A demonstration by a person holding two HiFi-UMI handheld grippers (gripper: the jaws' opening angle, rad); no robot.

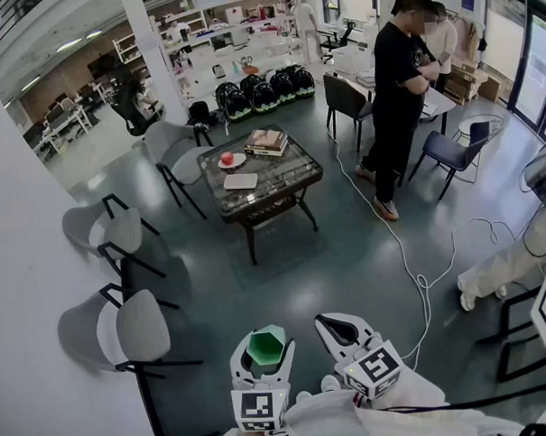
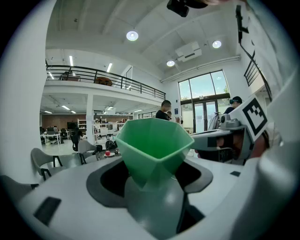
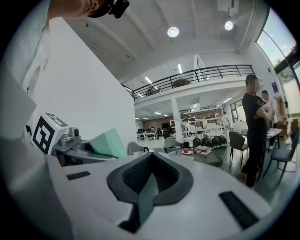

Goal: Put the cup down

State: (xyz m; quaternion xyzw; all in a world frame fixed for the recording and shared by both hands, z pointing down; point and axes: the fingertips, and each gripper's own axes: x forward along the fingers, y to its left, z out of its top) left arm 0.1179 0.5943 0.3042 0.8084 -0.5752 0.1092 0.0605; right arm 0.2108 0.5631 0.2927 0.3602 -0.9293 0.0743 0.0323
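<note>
A green faceted cup (image 1: 267, 346) stands upright between the jaws of my left gripper (image 1: 263, 356), which is shut on its lower part; the cup (image 2: 153, 145) fills the middle of the left gripper view. Both grippers hang close to my body, high above the floor. My right gripper (image 1: 335, 330) is just to the right of the left one, shut with nothing in it. In the right gripper view its jaws (image 3: 149, 185) meet, and the cup (image 3: 108, 143) shows at the left. A low glass-topped table (image 1: 289, 174) stands several steps ahead.
On the table lie stacked books (image 1: 267, 141), a plate with a red apple (image 1: 227, 158) and a white pad (image 1: 241, 181). Grey chairs (image 1: 124, 332) line the left wall. Two people (image 1: 396, 99) stand at the right, and a white cable (image 1: 410, 252) runs across the floor.
</note>
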